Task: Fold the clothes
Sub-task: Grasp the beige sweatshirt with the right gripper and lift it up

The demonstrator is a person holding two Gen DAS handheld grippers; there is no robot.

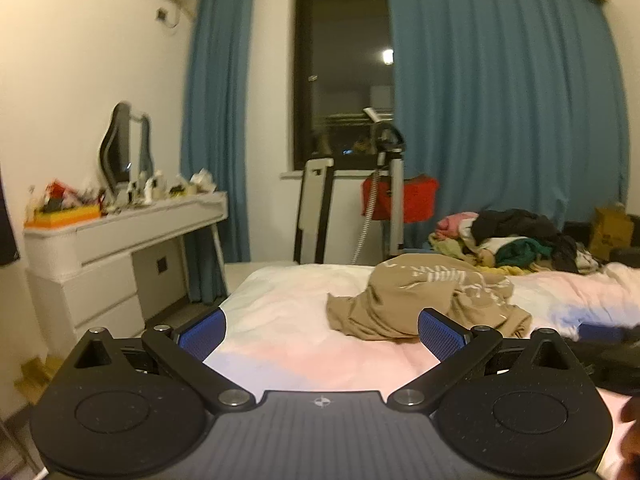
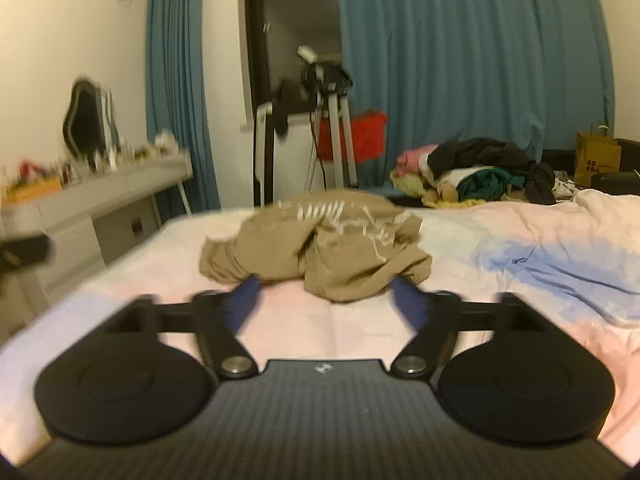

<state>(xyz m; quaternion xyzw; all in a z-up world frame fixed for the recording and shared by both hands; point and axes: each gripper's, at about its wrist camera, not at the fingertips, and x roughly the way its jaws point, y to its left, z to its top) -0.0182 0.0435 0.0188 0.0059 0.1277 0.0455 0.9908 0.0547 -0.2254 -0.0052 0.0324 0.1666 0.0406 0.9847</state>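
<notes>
A crumpled tan garment (image 1: 424,300) with white print lies on the bed (image 1: 288,340); it also shows in the right wrist view (image 2: 320,244). My left gripper (image 1: 320,328) is open and empty, low over the sheet, with the garment ahead and to the right of it. My right gripper (image 2: 324,292) is open and empty, its blue fingertips (image 2: 404,292) just short of the garment's near edge. The right gripper also shows at the right edge of the left wrist view (image 1: 608,344).
A pile of mixed clothes (image 1: 508,240) lies at the bed's far right. A white dresser (image 1: 120,248) with a mirror and clutter stands left. A tripod stand (image 1: 392,184), a red bag, blue curtains and a dark window are behind the bed. A cardboard box (image 2: 596,158) sits far right.
</notes>
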